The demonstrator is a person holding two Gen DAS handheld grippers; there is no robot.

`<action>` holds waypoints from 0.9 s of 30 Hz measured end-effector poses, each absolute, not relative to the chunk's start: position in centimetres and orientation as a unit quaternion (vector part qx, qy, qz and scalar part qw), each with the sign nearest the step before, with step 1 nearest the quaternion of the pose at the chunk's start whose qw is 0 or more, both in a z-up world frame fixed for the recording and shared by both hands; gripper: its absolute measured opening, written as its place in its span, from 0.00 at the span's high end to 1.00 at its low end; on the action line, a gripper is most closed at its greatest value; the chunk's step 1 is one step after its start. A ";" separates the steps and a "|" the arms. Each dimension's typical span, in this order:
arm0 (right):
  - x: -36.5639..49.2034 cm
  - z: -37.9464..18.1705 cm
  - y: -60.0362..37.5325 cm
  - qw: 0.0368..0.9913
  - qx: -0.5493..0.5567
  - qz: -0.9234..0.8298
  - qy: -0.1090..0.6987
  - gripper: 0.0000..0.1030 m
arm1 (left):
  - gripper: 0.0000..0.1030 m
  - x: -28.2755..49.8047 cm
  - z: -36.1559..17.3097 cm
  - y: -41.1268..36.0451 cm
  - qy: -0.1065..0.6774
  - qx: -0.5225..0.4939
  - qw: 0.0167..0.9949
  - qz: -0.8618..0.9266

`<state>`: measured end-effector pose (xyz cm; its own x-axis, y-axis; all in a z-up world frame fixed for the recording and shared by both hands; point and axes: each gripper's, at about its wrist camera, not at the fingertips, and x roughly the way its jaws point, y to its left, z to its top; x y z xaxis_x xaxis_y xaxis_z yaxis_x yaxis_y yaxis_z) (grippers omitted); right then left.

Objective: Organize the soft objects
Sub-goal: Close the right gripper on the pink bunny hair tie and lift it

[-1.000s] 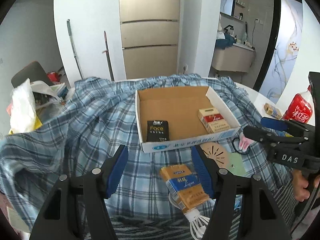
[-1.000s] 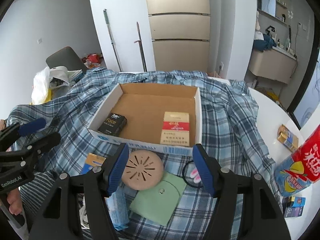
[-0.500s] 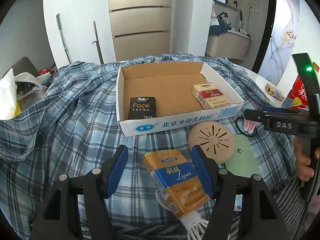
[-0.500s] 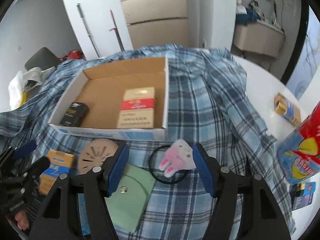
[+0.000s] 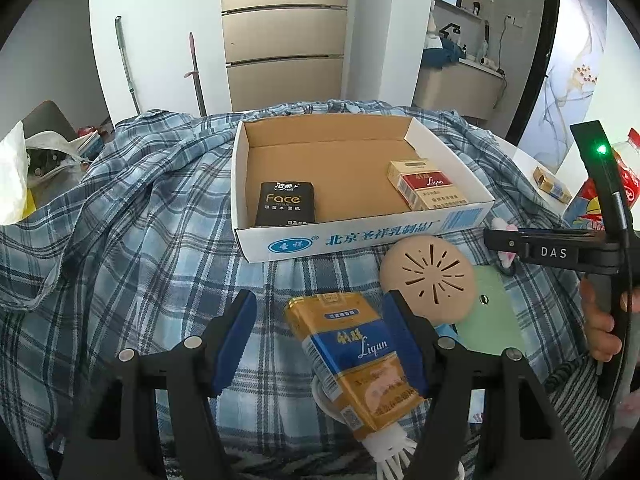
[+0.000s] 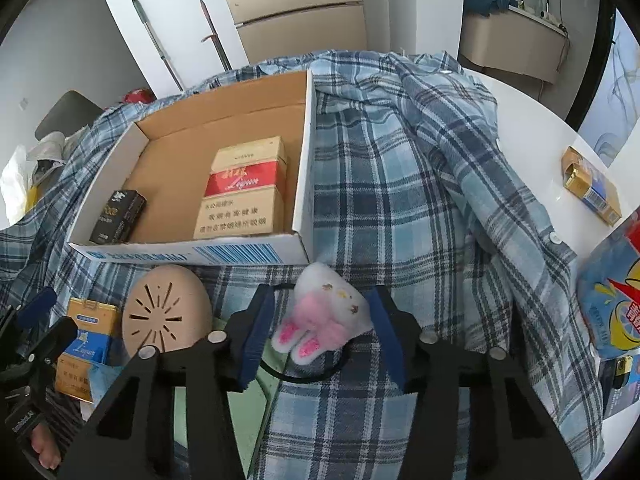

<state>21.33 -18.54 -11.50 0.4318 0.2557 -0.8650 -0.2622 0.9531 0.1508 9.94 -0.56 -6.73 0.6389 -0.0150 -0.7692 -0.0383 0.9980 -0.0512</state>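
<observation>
Closing around the plush bunny [image 6: 324, 316], the right gripper [image 6: 320, 332] is narrowing its jaws, though pad contact is hard to make out. At its 11 o'clock is sitting the cardboard box [image 6: 240, 252]. The left gripper [image 5: 320, 340] is staying spread, one pad touching the blue-and-gold pack [image 5: 352, 356], which is partly hiding a white brush [image 5: 394, 452].

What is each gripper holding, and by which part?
Nothing yet. Left gripper stands open around the blue-gold pack. Right gripper: jaws have just been closing around the plush bunny, at its body, not visibly pressing.
</observation>
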 end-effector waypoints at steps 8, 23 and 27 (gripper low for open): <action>21.2 -11.4 -19.1 0.849 0.001 0.152 0.507 0.69 | 0.34 9.7 -6.6 -0.5 0.423 -0.035 0.906 0.005; 15.9 -7.9 -15.6 0.810 0.002 0.305 0.500 0.72 | 0.34 9.1 -5.8 0.3 0.415 -0.062 0.908 0.004; 14.6 -8.0 -14.9 0.809 -0.018 0.308 0.501 0.72 | 0.34 9.0 -5.8 -0.2 0.418 -0.057 0.906 -0.006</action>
